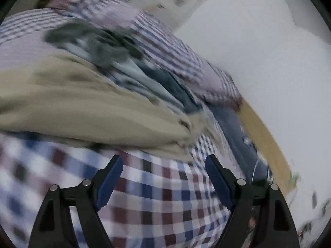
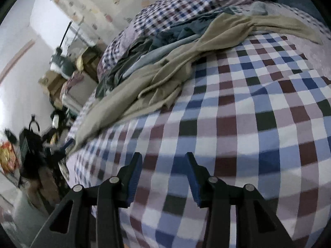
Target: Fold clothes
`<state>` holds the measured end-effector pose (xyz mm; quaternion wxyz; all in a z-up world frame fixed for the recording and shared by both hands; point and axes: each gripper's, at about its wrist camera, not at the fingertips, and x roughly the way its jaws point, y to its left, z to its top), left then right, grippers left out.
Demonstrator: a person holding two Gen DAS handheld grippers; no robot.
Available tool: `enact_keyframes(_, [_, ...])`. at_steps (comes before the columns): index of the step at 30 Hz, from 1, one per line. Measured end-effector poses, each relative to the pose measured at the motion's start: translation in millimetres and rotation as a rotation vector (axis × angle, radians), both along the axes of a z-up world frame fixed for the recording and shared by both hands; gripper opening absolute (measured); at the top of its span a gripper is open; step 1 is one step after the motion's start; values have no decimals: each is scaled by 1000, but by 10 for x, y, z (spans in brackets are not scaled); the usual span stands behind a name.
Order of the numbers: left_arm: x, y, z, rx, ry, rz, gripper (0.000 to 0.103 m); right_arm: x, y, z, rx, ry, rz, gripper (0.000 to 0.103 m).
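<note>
A rumpled khaki garment (image 1: pixel 86 105) (image 2: pixel 161 76) lies spread across the checked bedsheet (image 1: pixel 157 194) (image 2: pixel 238 144). Behind it sits a heap of grey, pale blue and dark teal clothes (image 1: pixel 128 68) (image 2: pixel 165 41). My left gripper (image 1: pixel 164 161) is open just above the sheet, a short way in front of the khaki garment's near edge, with nothing between its fingers. My right gripper (image 2: pixel 164 159) is open too, over bare sheet, with the khaki garment further ahead and to the left. The left wrist view is blurred.
A checked pillow or quilt (image 2: pixel 182 6) (image 1: pixel 144 33) lies beyond the clothes. The bed's edge falls away at the left of the right wrist view, where cardboard boxes (image 2: pixel 53 80) and dark clutter (image 2: pixel 35 144) stand by a white wall. A wooden bed frame (image 1: pixel 266 144) shows at the right.
</note>
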<state>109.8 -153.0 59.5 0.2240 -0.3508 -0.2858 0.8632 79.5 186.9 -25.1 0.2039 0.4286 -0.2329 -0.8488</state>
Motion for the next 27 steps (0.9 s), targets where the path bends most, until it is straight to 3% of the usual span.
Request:
enact_keyframes(3, [-74, 195, -126, -59, 19, -59, 85, -231, -12, 6, -6, -22, -28, 48])
enact_keyframes(7, [-287, 143, -118, 0, 3, -43, 85, -573, -147, 16, 18, -34, -4, 48])
enact_keyframes(11, [-577, 119, -188, -43, -45, -41, 85, -930, -267, -79, 53, -85, 11, 49])
enact_keyframes(17, [-949, 72, -290, -10, -115, -17, 85, -1227, -431, -159, 81, -116, 42, 49])
enact_keyframes(20, [-1097, 28, -292, -1, -119, 10, 78, -1267, -520, -160, 106, -107, 62, 49])
enact_keyframes(23, [-1222, -70, -281, 6, -116, 54, 44, -1263, -614, -155, 153, -86, 94, 43])
enact_keyframes(24, [-1265, -138, -293, 29, -116, 70, 23, -1253, -630, -152, 171, -82, 107, 16])
enact_keyframes(25, [-1309, -207, -305, 51, -115, 87, 12, -1242, -641, -148, 180, -83, 118, 4])
enact_keyframes(27, [-1389, -334, -322, 95, -114, 117, 7, -1158, -638, -88, 194, -55, 126, 4])
